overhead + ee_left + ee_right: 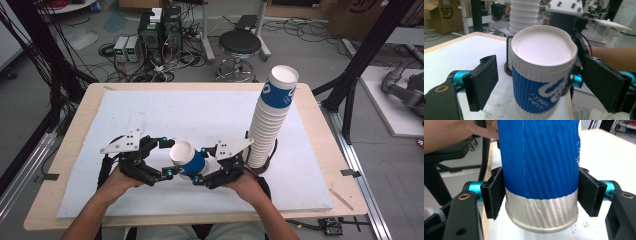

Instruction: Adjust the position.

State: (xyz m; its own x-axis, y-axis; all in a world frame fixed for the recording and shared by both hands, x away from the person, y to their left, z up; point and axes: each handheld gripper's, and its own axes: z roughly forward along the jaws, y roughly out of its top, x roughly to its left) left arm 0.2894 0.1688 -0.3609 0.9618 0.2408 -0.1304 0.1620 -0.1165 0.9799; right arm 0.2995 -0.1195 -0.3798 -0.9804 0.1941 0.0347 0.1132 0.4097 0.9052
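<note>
A blue-and-white ribbed paper cup (190, 161) hangs tilted just above the white board (175, 110), near its front edge, with the mouth toward the upper left. My right gripper (201, 164) is shut on it near the base. In the right gripper view, both black pads (496, 195) press the cup (539, 152) just above its white bottom band. My left gripper (169, 158) is open around the mouth end. In the left gripper view, its pads (484, 82) stand apart from the cup (541, 50) on both sides.
A tall stack of the same cups (272, 110) stands in a dark ring holder at the right of the board, close behind my right hand. Beyond the table are a round stool (240, 45), computer boxes with cables (160, 30) and black frame posts.
</note>
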